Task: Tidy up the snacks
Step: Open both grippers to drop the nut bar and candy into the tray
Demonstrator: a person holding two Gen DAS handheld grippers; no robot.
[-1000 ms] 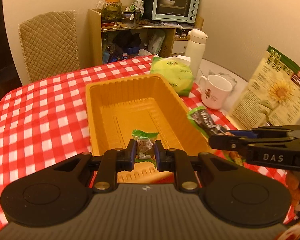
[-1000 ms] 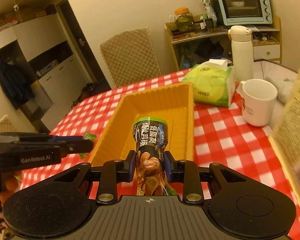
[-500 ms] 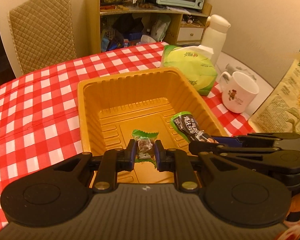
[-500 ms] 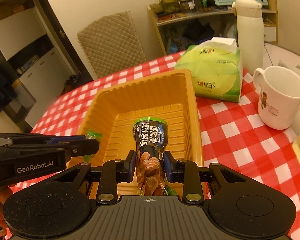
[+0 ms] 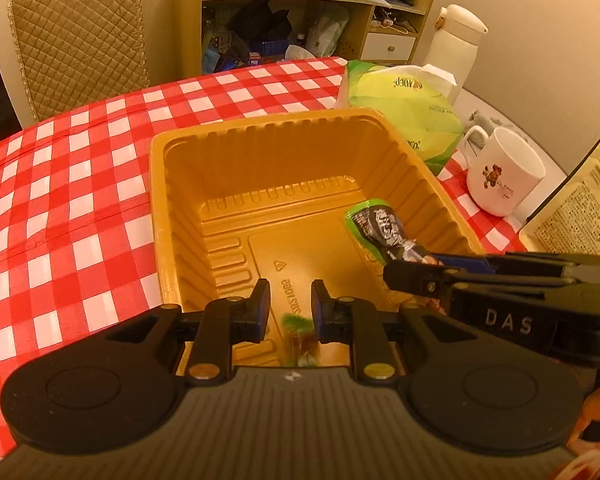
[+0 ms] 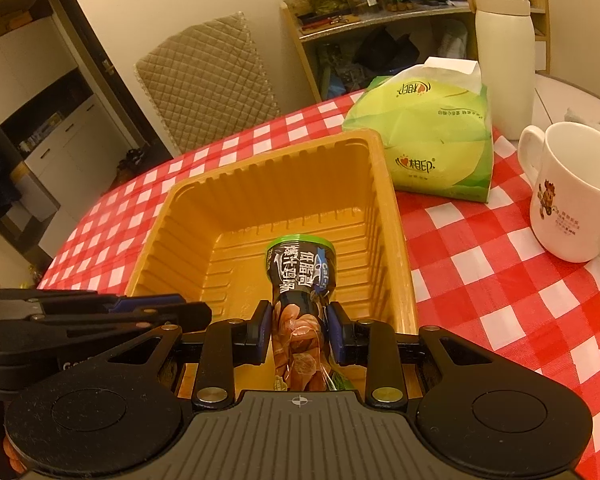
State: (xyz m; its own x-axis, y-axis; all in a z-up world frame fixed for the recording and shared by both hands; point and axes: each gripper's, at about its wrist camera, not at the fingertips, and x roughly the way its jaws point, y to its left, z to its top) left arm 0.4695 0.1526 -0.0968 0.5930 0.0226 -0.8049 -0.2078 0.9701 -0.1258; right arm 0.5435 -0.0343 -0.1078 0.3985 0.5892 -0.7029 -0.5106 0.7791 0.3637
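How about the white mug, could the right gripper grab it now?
Probably not yet. The tablecloth toward the white mug looks clear, but the right gripper is shut on a dark snack packet over the orange tray, so it must drop that first.

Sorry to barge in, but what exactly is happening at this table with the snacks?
A person is sorting snacks into the orange tray with a handheld gripper in each hand. The right gripper grips a dark snack packet and holds it low over the tray. The left gripper has just been opening over the tray. Its small green-wrapped sweet looks blurred and has slipped below the fingers, apparently dropping in.
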